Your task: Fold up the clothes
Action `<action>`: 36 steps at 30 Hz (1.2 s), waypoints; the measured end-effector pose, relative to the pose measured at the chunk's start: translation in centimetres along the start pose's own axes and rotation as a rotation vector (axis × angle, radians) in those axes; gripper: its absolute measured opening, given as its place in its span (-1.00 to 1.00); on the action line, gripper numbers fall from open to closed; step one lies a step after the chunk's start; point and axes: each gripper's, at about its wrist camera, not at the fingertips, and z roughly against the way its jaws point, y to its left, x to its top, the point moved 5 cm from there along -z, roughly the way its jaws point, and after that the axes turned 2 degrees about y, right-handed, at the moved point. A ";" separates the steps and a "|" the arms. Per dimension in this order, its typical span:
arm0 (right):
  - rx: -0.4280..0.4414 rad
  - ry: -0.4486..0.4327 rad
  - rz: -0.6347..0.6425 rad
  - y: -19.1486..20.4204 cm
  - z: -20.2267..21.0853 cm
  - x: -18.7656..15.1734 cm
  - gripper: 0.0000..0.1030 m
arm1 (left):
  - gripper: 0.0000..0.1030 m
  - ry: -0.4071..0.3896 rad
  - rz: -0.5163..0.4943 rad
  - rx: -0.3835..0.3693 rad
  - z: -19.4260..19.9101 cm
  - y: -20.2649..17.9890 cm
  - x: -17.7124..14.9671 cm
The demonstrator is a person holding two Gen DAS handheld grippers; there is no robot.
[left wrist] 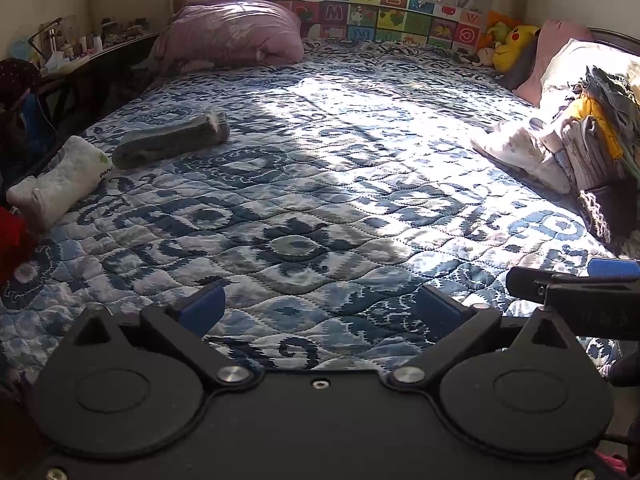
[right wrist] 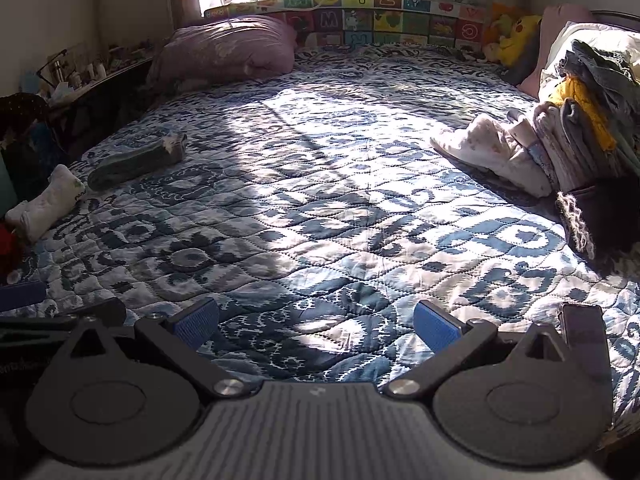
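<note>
Both tools, left tool (left wrist: 320, 306) and right tool (right wrist: 316, 322), hover with fingers apart and empty over the bed (left wrist: 320, 200), its middle bare for folding, rolled clothes (left wrist: 172, 140) far left, the heaped pile (right wrist: 572, 140) right.

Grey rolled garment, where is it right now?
The grey rolled garment lies on the quilt's left side in both wrist views, just beyond the white rolled garment and nearer than the pink pillow.
</note>
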 end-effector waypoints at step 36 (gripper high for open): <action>-0.263 -0.612 -0.569 -24.3 0.6 -5.0 0.99 | 0.98 0.101 -0.318 -0.508 -14.7 -24.2 6.2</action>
